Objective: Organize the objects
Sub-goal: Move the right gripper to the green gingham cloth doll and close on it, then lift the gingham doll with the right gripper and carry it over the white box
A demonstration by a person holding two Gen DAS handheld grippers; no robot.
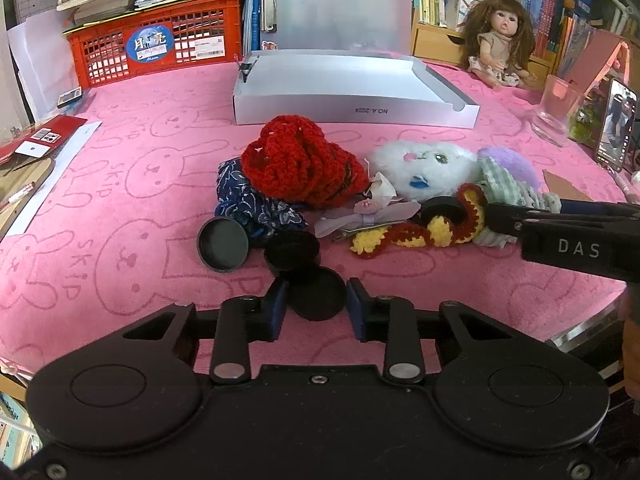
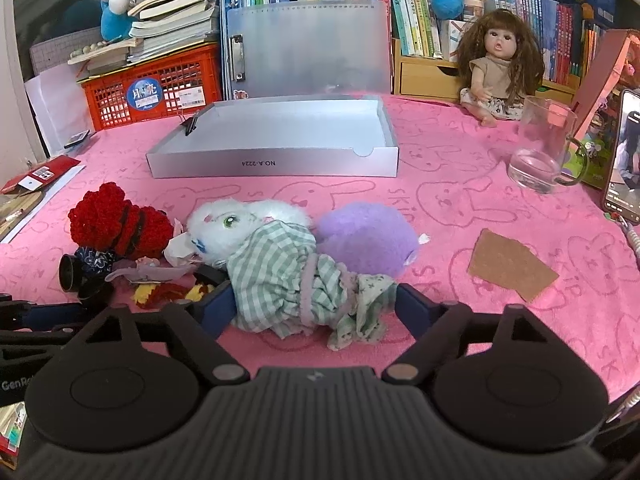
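Two grippers work the pile before the grey box (image 1: 356,114): left gripper (image 1: 316,306) clamps a hard, slick black cap (image 1: 316,294); right gripper (image 2: 314,306) brackets the soft checked doll dress (image 2: 296,280), pads apart, best pinched mid-bunch.

table cover (image 2: 460,208): pink terry cloth, nappy | box (image 2: 272,166): matt grey card | cup (image 2: 540,152): clear glass | crate (image 1: 160,40): red plastic | caps (image 1: 223,245): matt black plastic
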